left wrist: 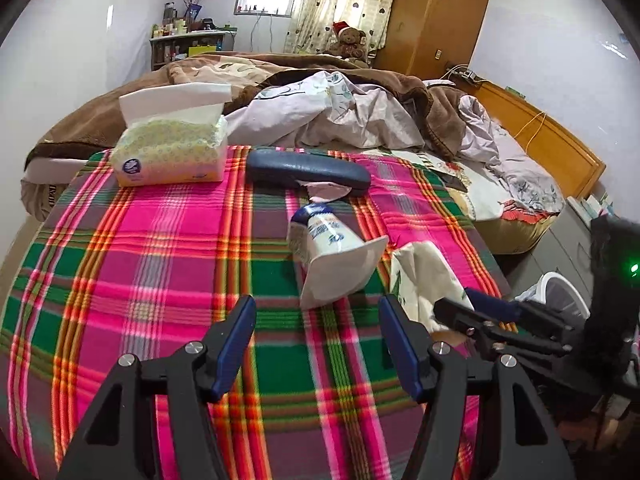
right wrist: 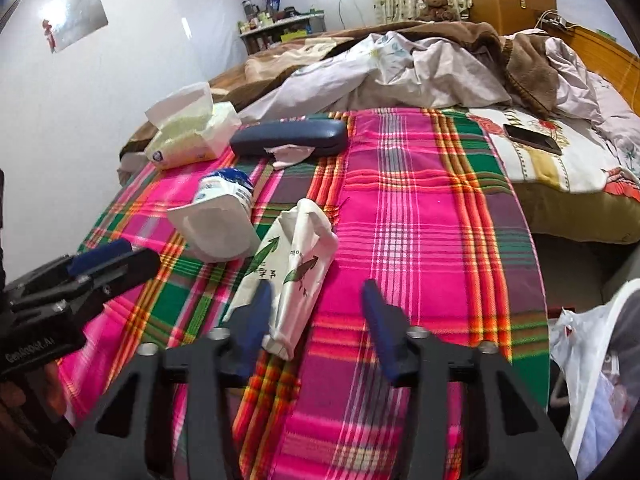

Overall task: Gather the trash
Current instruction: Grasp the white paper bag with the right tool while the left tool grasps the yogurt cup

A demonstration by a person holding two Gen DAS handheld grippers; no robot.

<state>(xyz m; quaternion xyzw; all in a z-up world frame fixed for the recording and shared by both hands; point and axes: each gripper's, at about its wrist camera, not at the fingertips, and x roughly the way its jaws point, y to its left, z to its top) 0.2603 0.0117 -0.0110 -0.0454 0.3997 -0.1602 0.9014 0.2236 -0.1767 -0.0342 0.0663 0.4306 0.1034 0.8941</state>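
Two claws are hovering wide open and empty: your left claw point(left wrist: 318, 344) is facing the tipped yogurt cup point(left wrist: 334, 256) on the plaid blanket point(left wrist: 160, 260), your right claw point(right wrist: 316, 320) straddling the crumpled paper bag point(right wrist: 296, 264).

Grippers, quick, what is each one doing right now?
Left gripper: open, holding nothing.
Right gripper: open, holding nothing.

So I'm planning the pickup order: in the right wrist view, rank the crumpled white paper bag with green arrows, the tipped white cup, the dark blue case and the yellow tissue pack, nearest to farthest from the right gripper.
1. Crumpled white paper bag with green arrows, against the right gripper's left finger.
2. Tipped white cup, left.
3. Dark blue case, beyond.
4. Yellow tissue pack, far left.
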